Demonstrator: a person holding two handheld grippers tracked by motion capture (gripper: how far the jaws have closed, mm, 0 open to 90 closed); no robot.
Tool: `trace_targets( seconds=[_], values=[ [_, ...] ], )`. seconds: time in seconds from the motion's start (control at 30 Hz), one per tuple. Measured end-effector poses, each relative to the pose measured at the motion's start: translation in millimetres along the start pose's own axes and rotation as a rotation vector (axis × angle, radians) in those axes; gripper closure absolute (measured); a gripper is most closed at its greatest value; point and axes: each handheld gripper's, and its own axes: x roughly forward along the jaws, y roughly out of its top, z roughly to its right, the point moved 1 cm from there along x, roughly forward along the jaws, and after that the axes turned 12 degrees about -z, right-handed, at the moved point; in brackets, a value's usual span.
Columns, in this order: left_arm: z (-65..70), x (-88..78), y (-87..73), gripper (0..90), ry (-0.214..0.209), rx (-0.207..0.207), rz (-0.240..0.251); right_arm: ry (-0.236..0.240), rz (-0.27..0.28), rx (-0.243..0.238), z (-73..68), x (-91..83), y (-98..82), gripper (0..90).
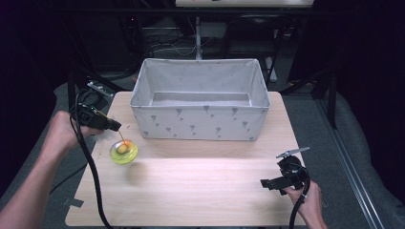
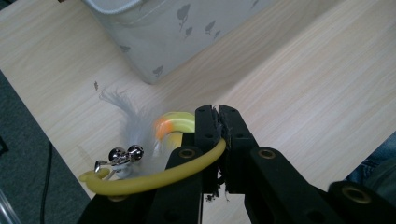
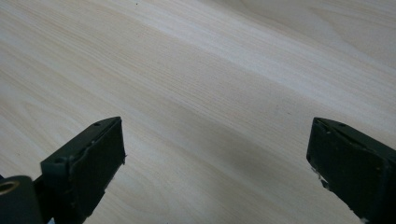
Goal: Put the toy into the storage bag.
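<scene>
- The left gripper (image 1: 114,127) was clamped on a thin yellow stalk (image 2: 187,169), its jaws pressed together on it in the left gripper view.
- The stalk belonged to a yellow cat toy (image 1: 123,151) with an orange core, white feathers (image 2: 135,122) and small silver bells (image 2: 122,155).
- In the high view the toy hung from that gripper just above the wooden table (image 1: 191,191), near the front left corner of the grey fabric bin (image 1: 200,102); its shadow lay on the wood beside it.
- The right gripper (image 1: 265,182) was held low over the table's right front part, well apart from the toy.
- Its jaws stood wide apart with nothing between them, bare wood beneath in the right gripper view.
</scene>
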Motion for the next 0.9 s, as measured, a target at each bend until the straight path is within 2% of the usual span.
trace_targets(
  seconds=[0.43,0.9],
  values=[
    [0.7,-17.1,9.5,87.2,0.016,0.016,0.004,-0.001,0.003,0.0,0.4,-0.5,-0.3,4.1],
    [-1.2,-43.2,19.8,87.2,0.049,0.03,0.003,0.0,-0.002,0.001,0.6,-0.1,-0.3,4.1]
  ],
)
